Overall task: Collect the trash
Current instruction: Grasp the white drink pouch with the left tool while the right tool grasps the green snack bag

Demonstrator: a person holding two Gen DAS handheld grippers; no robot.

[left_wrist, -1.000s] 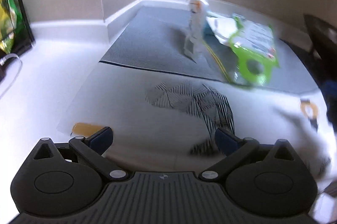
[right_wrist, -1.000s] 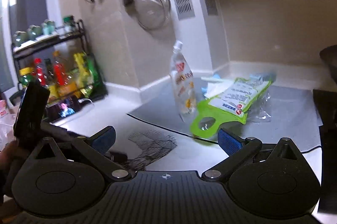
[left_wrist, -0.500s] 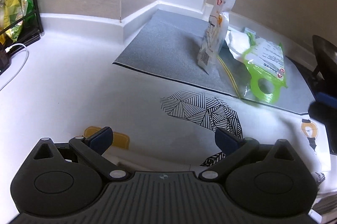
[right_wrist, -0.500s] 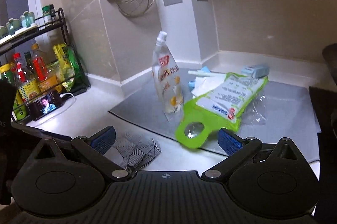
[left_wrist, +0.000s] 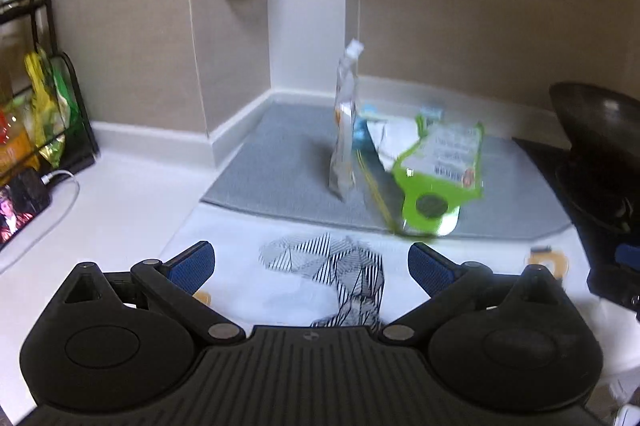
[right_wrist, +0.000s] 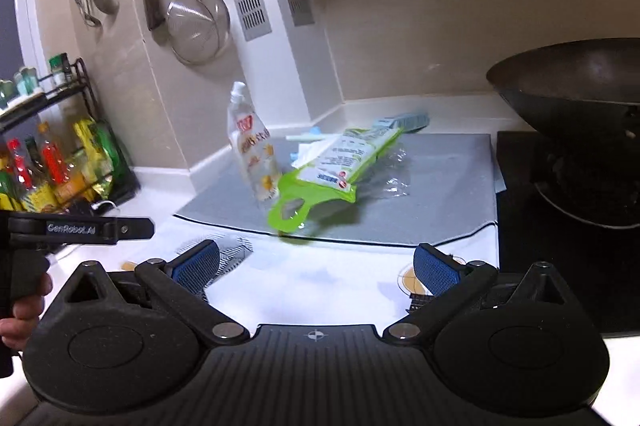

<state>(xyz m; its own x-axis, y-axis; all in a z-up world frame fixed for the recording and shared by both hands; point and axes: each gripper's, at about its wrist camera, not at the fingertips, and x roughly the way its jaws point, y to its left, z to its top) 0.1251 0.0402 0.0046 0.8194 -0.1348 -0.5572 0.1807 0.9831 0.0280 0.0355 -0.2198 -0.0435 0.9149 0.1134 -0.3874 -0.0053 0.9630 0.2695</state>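
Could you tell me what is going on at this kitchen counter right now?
A person holds a two-finger gripper in each hand over the white counter, collecting trash. Both the left gripper and the right gripper are open and hold nothing. Ahead, on the grey mat, a spouted drink pouch stands upright beside a green-edged packet that lies among crumpled clear plastic and other wrappers. A white sheet with a black line pattern lies just below the left gripper. Nothing has been picked up yet.

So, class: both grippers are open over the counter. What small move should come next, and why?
Probably ease the right gripper forward toward the green package: it lies nearest on the grey mat, untouched, overhanging the front edge, and the jaws are open and empty.
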